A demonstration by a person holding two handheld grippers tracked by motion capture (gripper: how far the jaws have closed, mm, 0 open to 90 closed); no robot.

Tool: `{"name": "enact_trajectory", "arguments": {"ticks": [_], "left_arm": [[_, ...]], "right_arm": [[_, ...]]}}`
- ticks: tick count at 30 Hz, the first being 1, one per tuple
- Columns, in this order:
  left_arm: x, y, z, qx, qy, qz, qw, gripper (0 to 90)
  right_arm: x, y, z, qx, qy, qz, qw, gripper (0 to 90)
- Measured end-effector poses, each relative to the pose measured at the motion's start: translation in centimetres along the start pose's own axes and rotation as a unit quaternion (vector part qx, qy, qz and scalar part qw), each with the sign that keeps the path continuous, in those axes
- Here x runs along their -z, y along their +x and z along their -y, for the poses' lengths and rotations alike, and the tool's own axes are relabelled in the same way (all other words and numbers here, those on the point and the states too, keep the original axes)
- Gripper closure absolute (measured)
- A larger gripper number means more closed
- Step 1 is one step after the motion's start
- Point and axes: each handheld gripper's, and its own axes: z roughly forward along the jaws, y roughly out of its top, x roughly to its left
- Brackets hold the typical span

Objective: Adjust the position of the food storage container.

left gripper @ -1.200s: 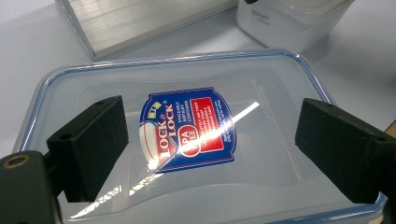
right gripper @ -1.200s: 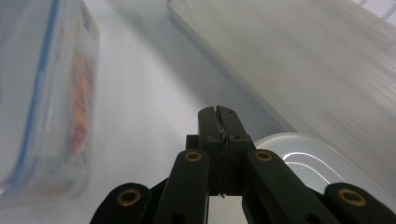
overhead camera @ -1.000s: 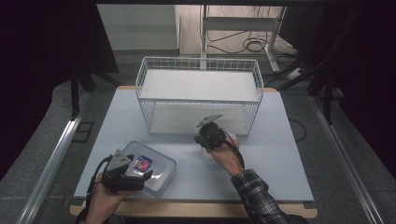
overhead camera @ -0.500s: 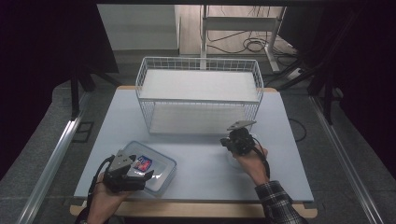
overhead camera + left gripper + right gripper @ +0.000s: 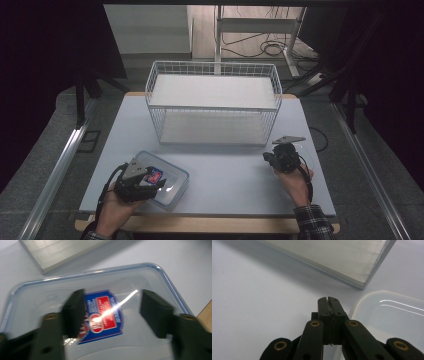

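Left gripper view looks down on a clear plastic lid (image 5: 140, 275) with a red and blue label (image 5: 103, 315), lying flat on the worktop (image 5: 190, 255). The left tool (image 5: 111, 311) hangs over it with its jaws about half apart; they have just been closing, and the pads do not look pressed on anything, with only the lid's flat top beneath them. In the high view the lid (image 5: 172, 192) sits near the front left corner of the worktop (image 5: 230, 175), well apart from the wire basket (image 5: 212, 102) at the back.

The right tool (image 5: 329, 300) is closed on nothing, beside a clear plastic box (image 5: 392, 320) at the right.

The lid looks light, thin and smooth, likely slippery and a little springy. Its raised rim seems the safest place to pinch; the flat middle gives the pads nothing to bite.

The left jaws are blurred. The label's print cannot be read. Whether the lid sits on a box I cannot tell.
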Motion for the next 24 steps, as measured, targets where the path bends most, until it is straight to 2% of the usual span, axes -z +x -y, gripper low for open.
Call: {"name": "enact_trajectory", "arguments": {"ticks": [2,4,6,8,10,12,14,15,16,18,20,22,23,24], "left_arm": [[0.6,0.8,-0.1,0.01,-0.003,-0.011,0.9999,59.1],[1.5,2.0,0.1,0.021,-0.008,-0.028,0.9993,68.5],[2.4,3.5,0.5,0.035,-0.014,-0.047,0.9982,79.1],[3.3,5.2,1.1,0.048,-0.016,-0.073,0.996,87.1],[3.9,6.5,1.7,0.06,-0.013,-0.096,0.9935,90.0],[4.4,8.1,2.7,0.077,-0.003,-0.126,0.989,90.0],[4.6,9.2,3.7,0.095,0.008,-0.136,0.9862,90.0],[4.5,9.8,4.2,0.102,0.018,-0.137,0.9852,90.0],[4.3,10.1,4.6,0.108,0.025,-0.134,0.9848,90.0],[3.3,10.4,5.4,0.114,0.051,-0.114,0.9856,90.0],[2.3,10.2,5.7,0.111,0.073,-0.095,0.9865,90.0],[1.8,9.7,5.6,0.107,0.078,-0.085,0.9875,90.0],[1.7,9.4,5.4,0.107,0.077,-0.079,0.9882,90.0],[1.7,9.1,5.3,0.106,0.075,-0.07,0.989,90.0]], "right_arm": [[0.3,0.5,-0.1,0.002,-0.009,-0.008,0.9999,87.8],[0.5,0.8,0.0,0.004,-0.014,-0.013,0.9998,87.8],[0.6,1.4,0.0,0.008,-0.018,-0.021,0.9996,87.8],[0.8,1.9,0.2,0.008,-0.021,-0.034,0.9992,87.9],[0.9,2.6,0.2,0.012,-0.024,-0.043,0.9987,88.0],[0.9,3.2,0.3,0.015,-0.026,-0.057,0.9979,88.2],[0.9,4.5,0.4,0.015,-0.027,-0.08,0.9963,88.4],[0.9,4.5,0.4,0.015,-0.027,-0.08,0.9963,88.4],[0.9,5.0,0.5,0.016,-0.028,-0.09,0.9954,88.5],[0.8,6.0,0.7,0.022,-0.024,-0.107,0.9937,88.5],[0.4,7.4,0.8,0.027,-0.02,-0.132,0.9907,88.4],[0.2,8.7,0.9,0.038,-0.012,-0.151,0.9878,88.4],[0.0,9.9,1.0,0.045,-0.006,-0.168,0.9848,88.4],[0.0,9.9,1.0,0.045,-0.006,-0.168,0.9848,88.4]]}}
